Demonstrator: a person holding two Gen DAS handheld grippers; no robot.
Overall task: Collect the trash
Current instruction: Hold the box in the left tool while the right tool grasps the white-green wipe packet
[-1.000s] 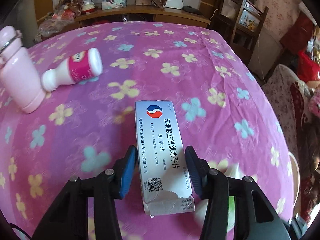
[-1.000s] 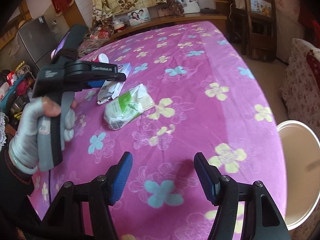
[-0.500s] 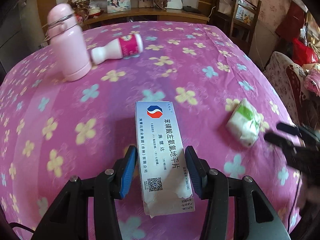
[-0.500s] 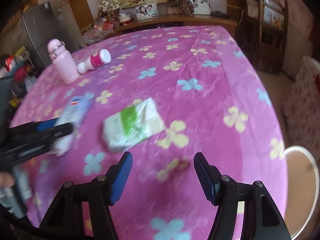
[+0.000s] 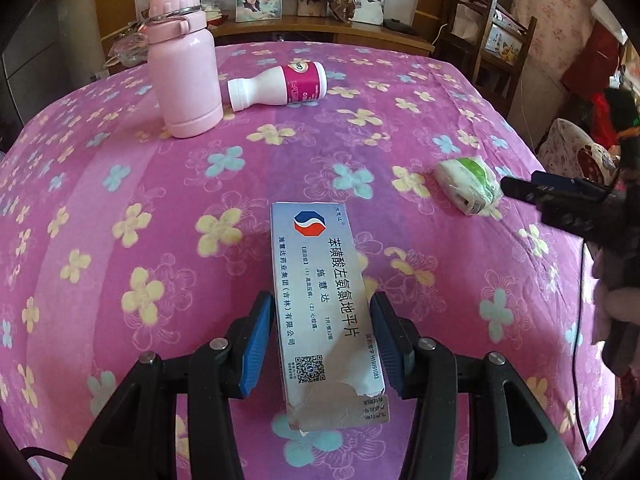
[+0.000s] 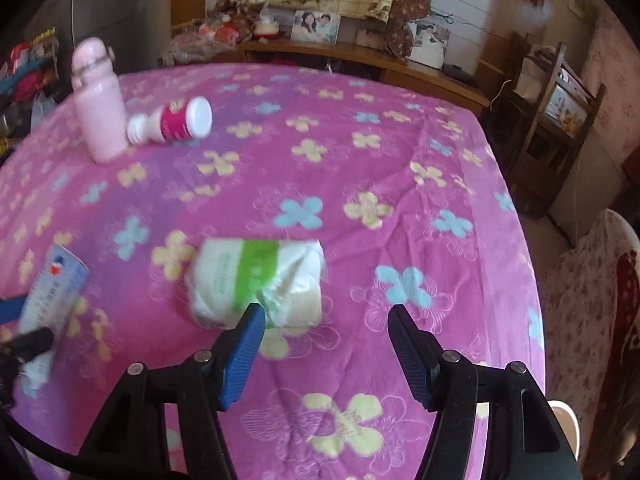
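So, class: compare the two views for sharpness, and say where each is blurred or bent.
Left wrist view: sharp, print on the box readable, table edge bowed by the fisheye. Right wrist view: motion-blurred throughout, the tissue pack and pink flask smeared, only the right gripper crisp.

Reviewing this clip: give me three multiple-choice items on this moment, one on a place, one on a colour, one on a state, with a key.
1. Where does the small white bottle lie?
A. beside the pink flask
B. on the chair
C. in the right tongs

2. What colour is the band on the tissue pack?
A. red
B. green
C. black

3. What state are the left tongs in?
A. open, empty
B. out of view
C. shut on the medicine box

Key: A, it lies on its side next to the flask; B, a green stripe crosses the white wrap; C, both pads press the box's sides.
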